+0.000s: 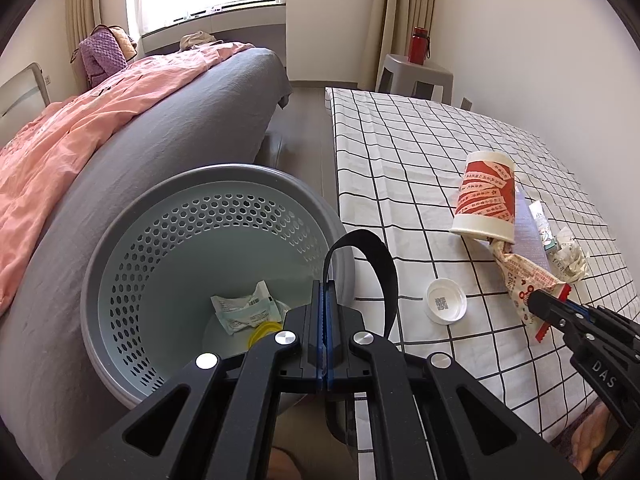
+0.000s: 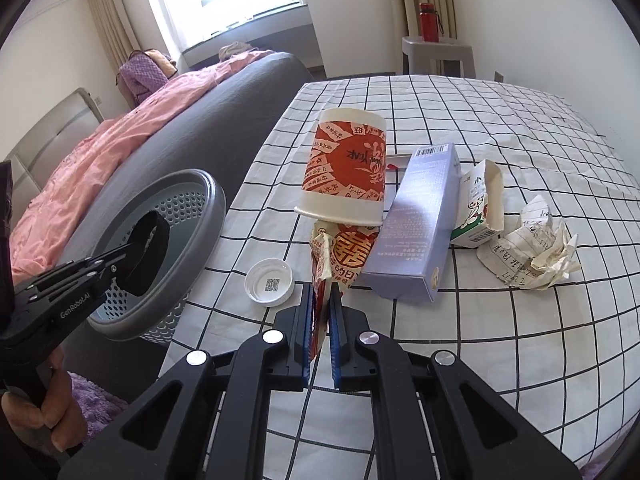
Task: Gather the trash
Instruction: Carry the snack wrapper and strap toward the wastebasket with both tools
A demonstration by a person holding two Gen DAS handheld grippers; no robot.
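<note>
Here the checked table (image 2: 460,340) carried an upside-down red-and-white paper cup (image 2: 346,168), whose mouth rested on a crumpled red-printed wrapper (image 2: 344,254) that the right tongs (image 2: 322,320) gripped, while the left tongs (image 1: 325,308) pinched a black strap (image 1: 380,264) above the perforated bin (image 1: 168,240).

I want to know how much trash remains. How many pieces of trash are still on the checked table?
6: paper cup, snack wrapper in the right hand-held gripper, white cap, purple box, small carton, crumpled paper. More may hide behind these.
</note>
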